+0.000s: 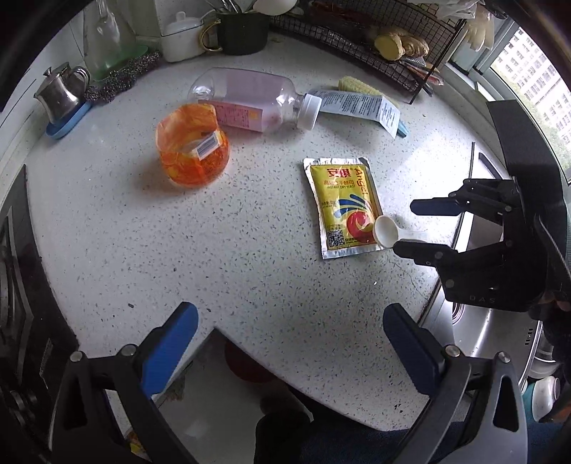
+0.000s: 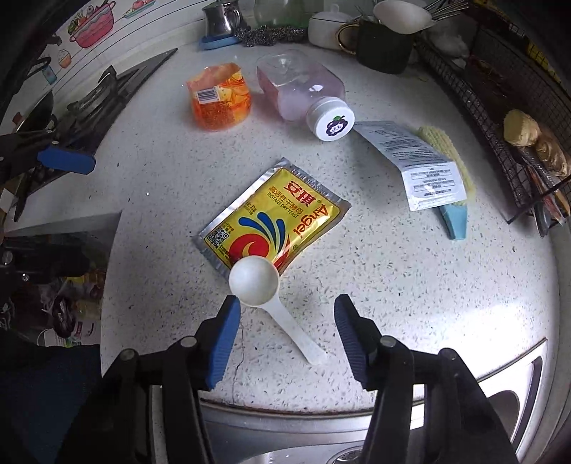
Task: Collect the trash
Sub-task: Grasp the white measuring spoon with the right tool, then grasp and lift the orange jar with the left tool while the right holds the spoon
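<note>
A white plastic scoop [image 2: 266, 296] lies on the speckled counter, its bowl over the corner of a yellow yeast packet [image 2: 273, 223]. My right gripper [image 2: 285, 310] is open, its fingers on either side of the scoop's handle; it also shows in the left wrist view [image 1: 405, 228] beside the scoop [image 1: 385, 232] and packet [image 1: 344, 205]. My left gripper [image 1: 291, 328] is open and empty over the counter's front edge. Farther back lie an orange plastic wrapper [image 1: 192, 151], an empty pink-labelled bottle [image 1: 257, 101] on its side and a folded paper leaflet [image 1: 360, 107].
A steel sink [image 2: 357, 428] lies just behind the right gripper. A wire rack [image 2: 499, 107] with ginger stands at the right. A corn cob [image 2: 449, 157], blue sponge, black mug [image 1: 242, 32], white jar, steel pot [image 1: 62, 94] and scourers line the back. A stove [image 2: 89, 103] is left.
</note>
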A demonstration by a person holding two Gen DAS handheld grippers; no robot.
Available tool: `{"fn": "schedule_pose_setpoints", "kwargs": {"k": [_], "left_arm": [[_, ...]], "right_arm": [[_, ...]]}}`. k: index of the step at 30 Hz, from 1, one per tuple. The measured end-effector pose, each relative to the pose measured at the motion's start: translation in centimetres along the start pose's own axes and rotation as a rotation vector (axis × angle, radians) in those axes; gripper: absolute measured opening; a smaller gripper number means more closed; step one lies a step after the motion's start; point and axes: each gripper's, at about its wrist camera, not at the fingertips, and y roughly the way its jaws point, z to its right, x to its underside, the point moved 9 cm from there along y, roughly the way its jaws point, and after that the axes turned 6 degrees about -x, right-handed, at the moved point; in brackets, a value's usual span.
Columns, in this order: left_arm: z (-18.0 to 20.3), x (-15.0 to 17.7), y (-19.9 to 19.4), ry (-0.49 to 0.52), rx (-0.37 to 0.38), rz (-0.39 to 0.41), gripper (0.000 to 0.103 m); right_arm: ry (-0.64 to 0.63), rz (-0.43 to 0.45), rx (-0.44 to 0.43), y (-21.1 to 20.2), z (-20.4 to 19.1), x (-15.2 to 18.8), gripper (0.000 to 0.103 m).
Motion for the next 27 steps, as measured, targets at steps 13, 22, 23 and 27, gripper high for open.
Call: {"fn": "schedule_pose_setpoints", "kwargs": {"k": [13,22,23,27], "left_arm": [[-1.9,0.6,0.1,-0.036,-0.019,-0.016,0.103],[-2.5,-0.2,-0.9,-0.018,-0.032,0.007,0.103],[-2.7,-0.5,-1.0,-0.013,-0.038,0.013,0.103],[-4.2,-2.3,-1.1,-0.012,-0.052,0.033,0.103]], "right_arm": [[-0.038,-0.029,-0.022,1.6,-1.6,1.1,0.009],[0.032,-0.005,-0.036,0.7,-1.8,1.2,0.007],[0.048,0.003,-0.037,0.4,-1.5,1.0,0.007],[0.130,0.046,-0.038,-1.0,-0.5,-0.3,0.007]]}}
